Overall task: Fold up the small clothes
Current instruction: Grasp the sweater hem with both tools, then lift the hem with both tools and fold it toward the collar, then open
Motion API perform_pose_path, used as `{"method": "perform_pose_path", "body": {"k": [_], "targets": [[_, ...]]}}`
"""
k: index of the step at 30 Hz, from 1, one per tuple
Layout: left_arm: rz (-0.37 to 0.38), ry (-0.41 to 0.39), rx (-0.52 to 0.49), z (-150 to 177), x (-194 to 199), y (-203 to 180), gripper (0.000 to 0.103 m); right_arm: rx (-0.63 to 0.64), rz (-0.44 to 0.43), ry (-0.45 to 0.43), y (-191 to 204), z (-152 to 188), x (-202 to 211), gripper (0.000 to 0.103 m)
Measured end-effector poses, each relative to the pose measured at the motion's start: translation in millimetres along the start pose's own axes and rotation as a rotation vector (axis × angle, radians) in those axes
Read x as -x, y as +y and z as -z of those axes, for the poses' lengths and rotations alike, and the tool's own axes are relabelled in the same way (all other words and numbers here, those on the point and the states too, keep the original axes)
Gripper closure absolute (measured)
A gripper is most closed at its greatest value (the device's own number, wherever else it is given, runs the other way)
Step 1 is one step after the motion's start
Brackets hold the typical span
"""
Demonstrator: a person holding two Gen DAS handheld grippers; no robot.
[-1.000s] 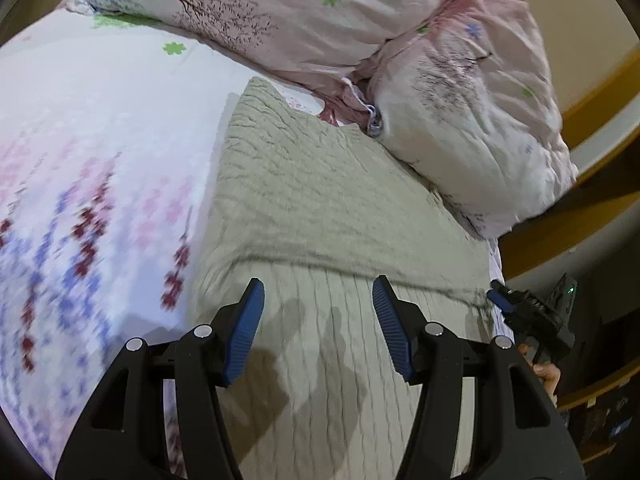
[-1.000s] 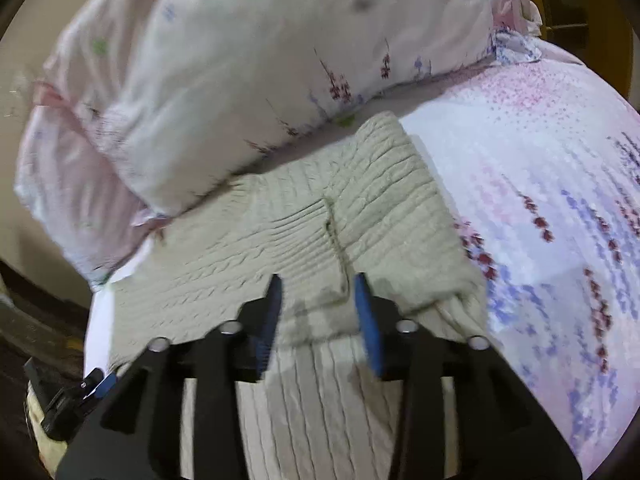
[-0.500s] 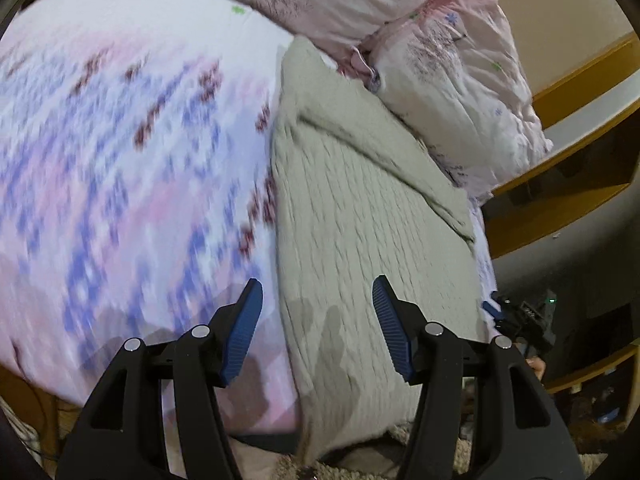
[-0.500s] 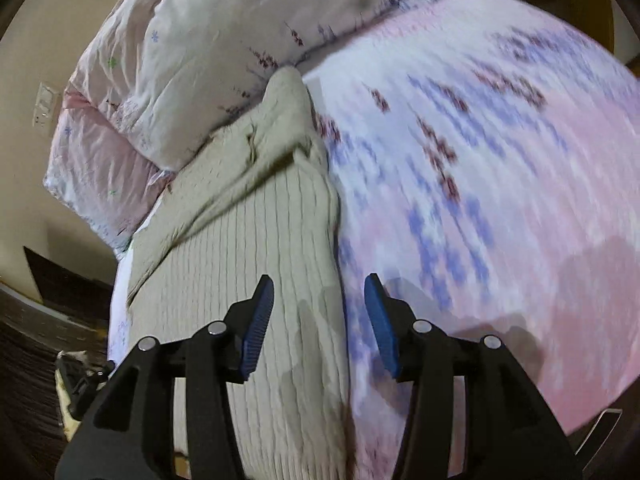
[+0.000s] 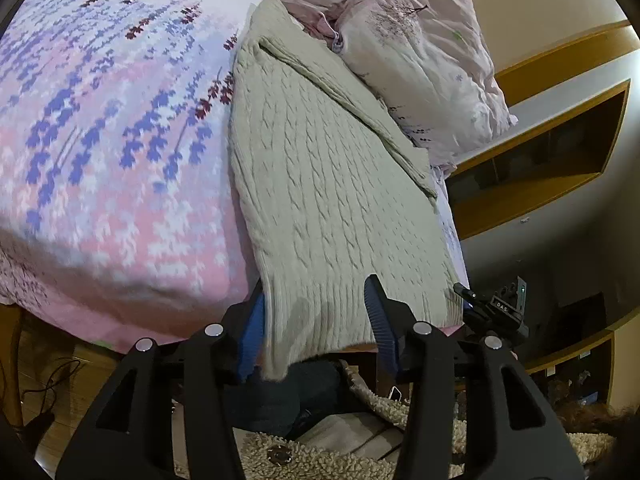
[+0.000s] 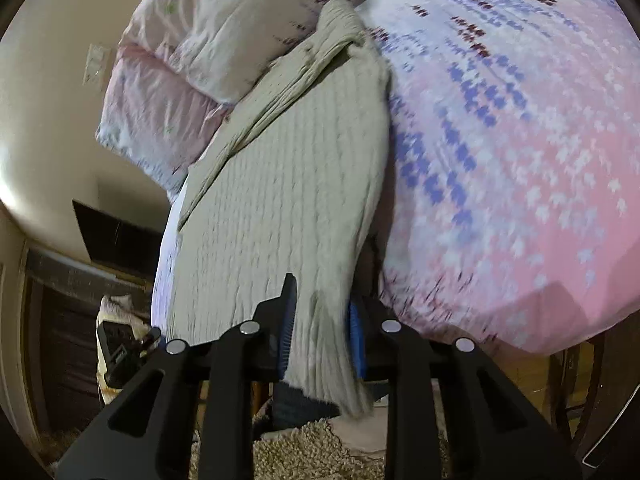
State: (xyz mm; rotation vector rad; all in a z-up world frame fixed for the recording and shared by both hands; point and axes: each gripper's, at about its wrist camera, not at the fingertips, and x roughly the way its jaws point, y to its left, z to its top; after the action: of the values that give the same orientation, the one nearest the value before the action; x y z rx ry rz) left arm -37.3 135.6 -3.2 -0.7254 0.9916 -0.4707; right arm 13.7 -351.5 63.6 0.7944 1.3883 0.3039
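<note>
Beige cable-knit sweater lies flat along one edge of the bed, its ribbed hem hanging just over the bed's near edge. Vertical cable ribs run the length of the knit, and at the far end a sleeve is folded across the body, making a diagonal ridge next to the pillows.

At the hem, the left gripper stands released: its blue-padded fingers are spread wide, one on top of the knit, the other at the hem's corner beside the sweater's edge. The right gripper sits at the hem's other corner, its jaws narrow with the knit bunched between them, grasping that corner of the sweater.

Under the sweater spreads a pink and white bedsheet printed with purple and maroon flowers. Two pale pink floral pillows are stacked past the sweater's far end, touching the folded sleeve. Beyond them are a cream wall and a wooden shelf unit. Below the hem, a shaggy beige rug covers the floor.

One sweater, two grippers, two pillows.
</note>
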Motion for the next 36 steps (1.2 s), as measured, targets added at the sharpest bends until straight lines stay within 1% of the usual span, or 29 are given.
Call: {"method": "perform_pose_path", "body": {"k": [1, 3, 7, 8, 9, 10, 12, 13, 16, 18, 22, 26, 28, 31, 36], "targets": [[0.008, 0.007, 0.005, 2.1, -0.6, -0.4, 0.057, 0.017, -0.007, 0.005, 3.2, 3.7, 0.3, 0.081], [0.025, 0.028, 0.012, 6.5, -3.5, -0.2, 0.066, 0.043, -0.009, 0.005, 8.2, 6.7, 0.7, 0.081], [0.011, 0.045, 0.016, 11.1, -9.5, -0.4, 0.073, 0.077, -0.004, 0.005, 13.8, 11.3, 1.0, 0.082], [0.010, 0.044, 0.020, 10.7, -9.8, -0.6, 0.077, 0.083, 0.004, 0.006, 14.1, 12.4, 0.7, 0.084], [0.007, 0.040, 0.020, 9.9, -9.8, -1.2, 0.087, 0.093, 0.012, 0.004, 14.7, 13.2, 0.4, 0.091], [0.001, 0.037, 0.013, 9.0, -9.6, -3.0, 0.091, 0.104, 0.025, 0.000, 16.7, 12.5, -0.3, 0.094], [-0.019, 0.023, -0.011, 5.0, -7.4, -9.1, 0.096, 0.136, 0.057, -0.048, 24.6, 10.6, 3.5, 0.095], [-0.036, 0.008, -0.034, 1.9, -5.3, -13.6, 0.096, 0.150, 0.064, -0.071, 26.3, 9.7, 7.1, 0.095], [-0.074, -0.045, -0.102, -11.0, 2.2, -28.5, 0.097, 0.228, 0.110, -0.195, 47.3, 0.1, 23.8, 0.095], [-0.099, -0.081, -0.142, -23.5, 6.3, -38.6, 0.097, 0.277, 0.137, -0.262, 59.0, -7.6, 31.6, 0.096], [-0.158, -0.169, -0.210, -58.8, 10.3, -59.7, 0.097, 0.389, 0.211, -0.397, 88.7, -29.1, 39.7, 0.096], [-0.201, -0.266, -0.268, -97.0, 12.5, -78.4, 0.097, 0.485, 0.282, -0.491, 112.1, -53.3, 37.4, 0.096], [-0.220, -0.303, -0.285, -116.1, 12.1, -84.5, 0.097, 0.517, 0.319, -0.535, 123.2, -69.4, 32.6, 0.096], [-0.231, -0.343, -0.297, -145.5, 8.1, -91.9, 0.097, 0.530, 0.344, -0.572, 131.8, -89.9, 25.1, 0.096], [-0.261, -0.355, -0.313, -190.3, -14.3, -97.8, 0.097, 0.523, 0.387, -0.585, 140.7, -131.7, -4.9, 0.096]]}}
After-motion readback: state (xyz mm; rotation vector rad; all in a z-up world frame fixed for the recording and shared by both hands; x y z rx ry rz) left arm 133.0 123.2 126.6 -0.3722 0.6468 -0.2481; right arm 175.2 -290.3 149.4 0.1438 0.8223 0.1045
